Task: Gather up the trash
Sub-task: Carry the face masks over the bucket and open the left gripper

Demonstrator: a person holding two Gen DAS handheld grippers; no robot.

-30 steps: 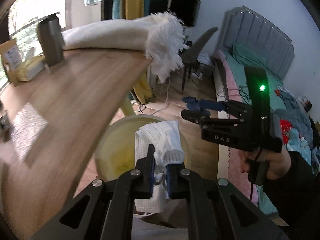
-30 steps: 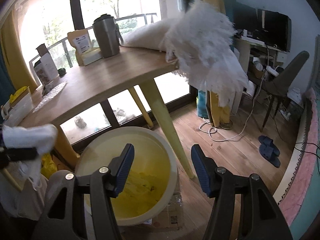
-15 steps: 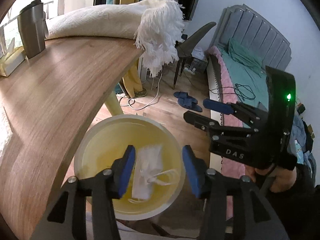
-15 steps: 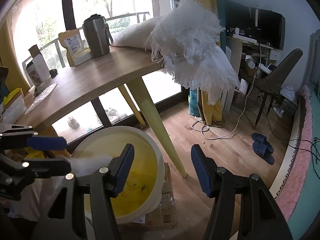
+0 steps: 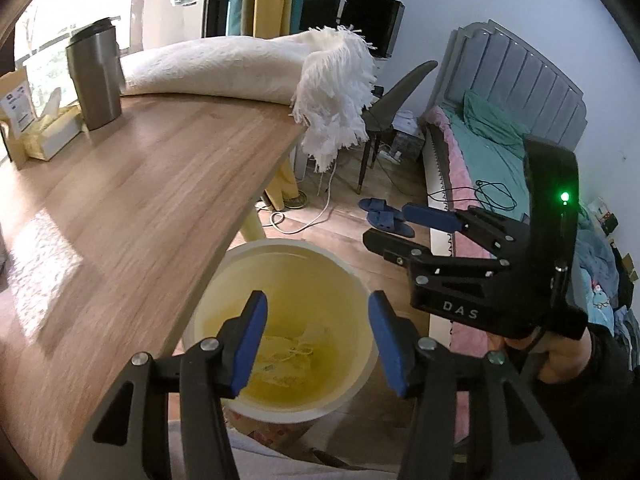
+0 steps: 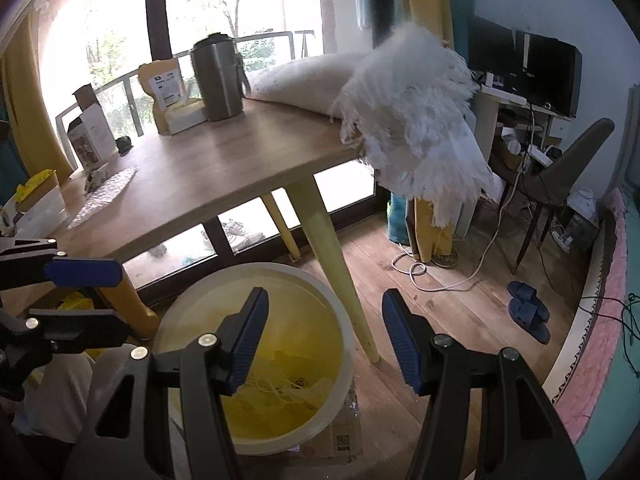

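**Mask in the bin, both grippers empty**

Now that the white face mask [image 5: 298,350] lies at the bottom of the yellow-lined trash bin [image 5: 362,300], its ear loops spread over the liner, we judge this piece of trash collected. Our left gripper [image 5: 316,338] hangs directly above the bin mouth; its jaws have just been opening and now stand well apart with nothing between the blue pads (the mask shows far below, through the gap). Our right gripper [image 6: 324,334] is just beside it, also over the bin, jaws equally wide and empty.

Beside the bin, the wooden table [image 5: 132,208] overhangs part of the rim. On it stand a steel tumbler [image 5: 96,80], a tissue box [image 5: 52,136], a paper pouch [image 5: 16,104], and a fringed white blanket [image 5: 248,68] whose tassels dangle off the edge. From the right wrist view a strip of bubble wrap [image 6: 106,194] lies further along the table, possibly the next trash.

What could go wrong: lifting the left gripper carelessly could knock the table edge, since it sits close. Reaching across the table could snag the blanket fringe or tip the tumbler. The two grippers, held so near, could also collide.
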